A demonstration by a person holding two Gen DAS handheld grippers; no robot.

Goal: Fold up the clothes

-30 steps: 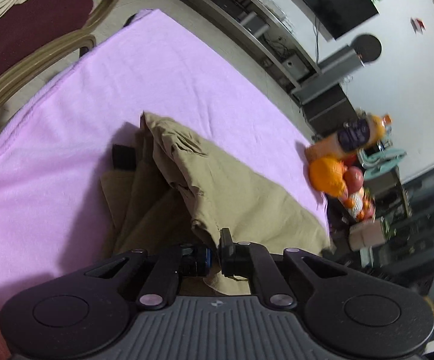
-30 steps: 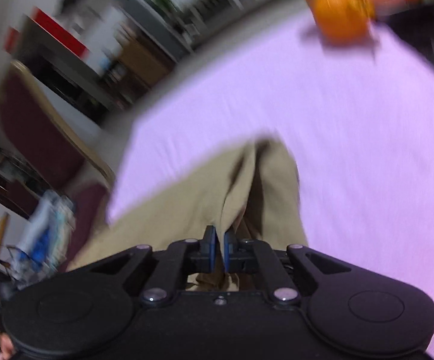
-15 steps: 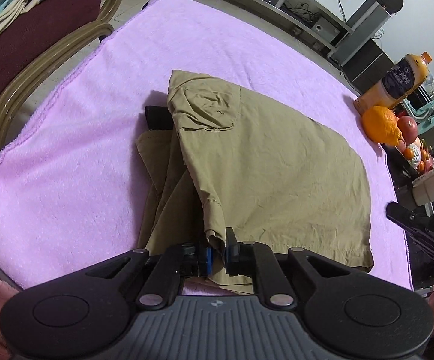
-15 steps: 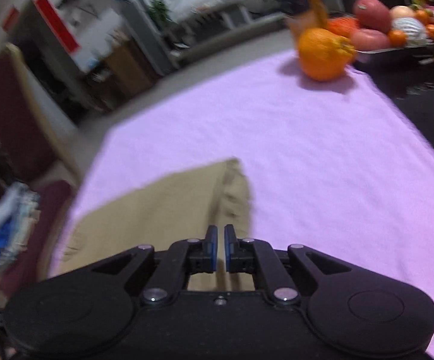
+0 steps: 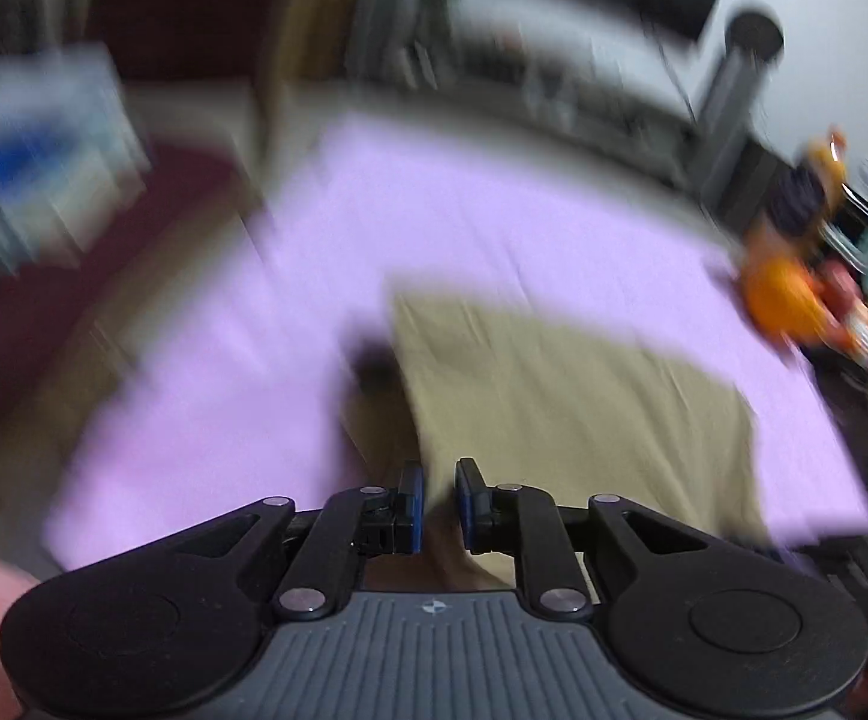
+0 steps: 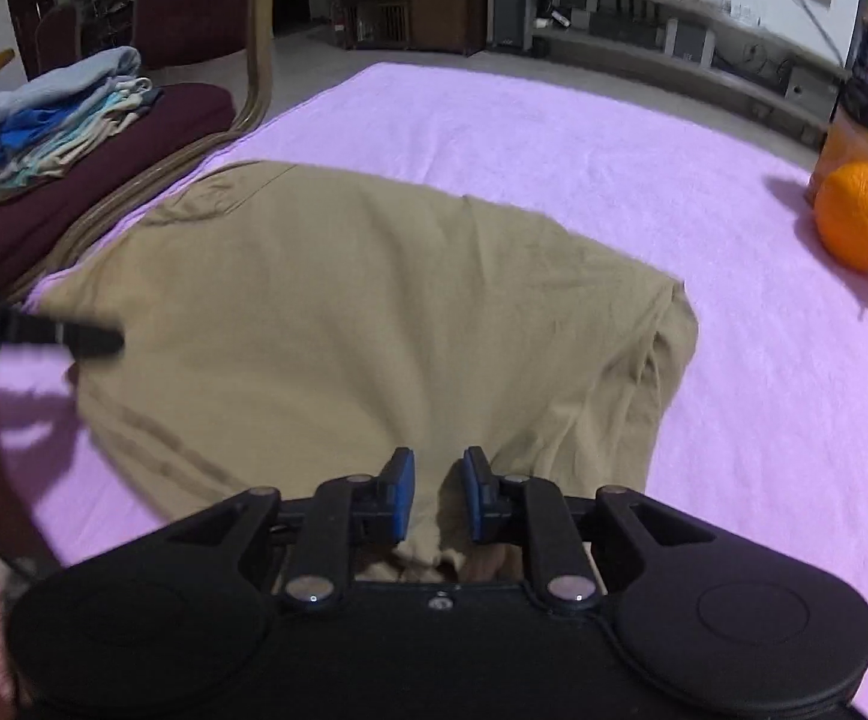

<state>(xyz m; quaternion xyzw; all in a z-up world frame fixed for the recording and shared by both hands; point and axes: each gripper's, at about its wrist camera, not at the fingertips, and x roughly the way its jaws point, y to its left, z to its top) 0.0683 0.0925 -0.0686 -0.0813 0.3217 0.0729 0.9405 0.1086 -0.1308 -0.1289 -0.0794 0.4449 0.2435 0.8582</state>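
The tan garment (image 6: 368, 324) lies flattened on the purple cloth (image 6: 553, 132), doubled over at least once, with a rounded fold on its right side and its longer run going from the near edge out to the far left corner by the chair (image 6: 182, 114). Its near edge sits directly under both tools, so neither has to travel far.

The right tongs (image 6: 438, 495) are parted, with a small gap between the blue pads, and bunched tan fabric shows in and below that gap; they are not clamped on it. The left tongs (image 5: 437, 504) are also slightly apart, hovering at the near left edge of the garment (image 5: 577, 396) with nothing pinched, though this view is badly smeared. The tip of the left tool also pokes in at the left side of the right view.

Judging by this, the right tongs are better placed for the near hem, the left for the left edge. An orange (image 6: 862, 216) and a bottle (image 6: 865, 90) stand well off to the far right.
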